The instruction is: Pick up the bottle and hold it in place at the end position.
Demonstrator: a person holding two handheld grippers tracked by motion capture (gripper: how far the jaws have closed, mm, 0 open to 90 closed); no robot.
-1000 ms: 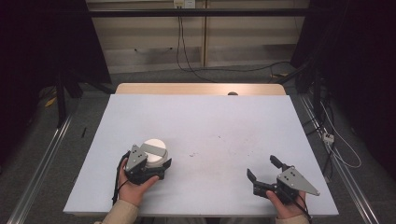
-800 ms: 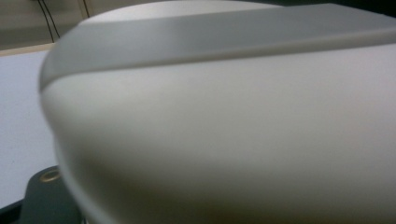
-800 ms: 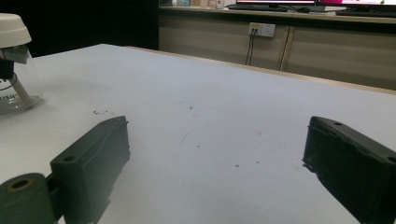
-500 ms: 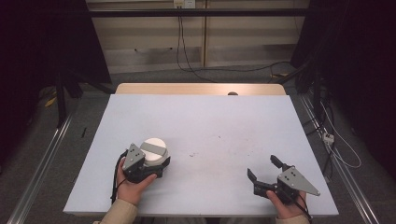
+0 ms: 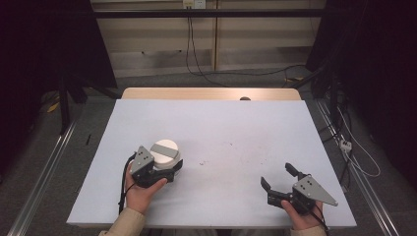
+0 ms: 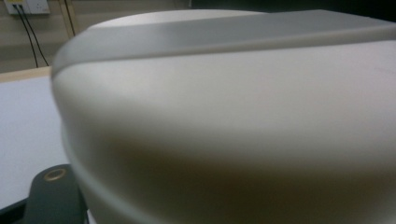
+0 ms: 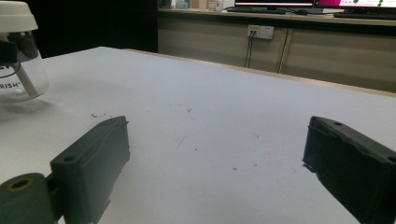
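A clear jar with a white lid (image 5: pixel 164 151) stands on the white table (image 5: pixel 236 123) at the front left. My left gripper (image 5: pixel 165 166) is shut on the jar just under the lid, with a hand behind it. In the left gripper view the lid (image 6: pixel 233 116) sits right in front of the camera, and one black finger (image 6: pixel 52 198) shows at the bottom left. The right gripper view has the jar (image 7: pixel 21 60) at the far left. My right gripper (image 5: pixel 276 174) rests open at the front right with nothing between its fingers (image 7: pixel 93 158).
The table's wooden far edge (image 5: pixel 206 93) meets a floor with cables and a wall socket behind. Metal rails (image 5: pixel 44 172) run along both sides of the table. A few small dark specks (image 5: pixel 202 162) mark the tabletop near the middle.
My left gripper has settled slightly closer in around the jar. The right hand and its gripper have stayed where they were.
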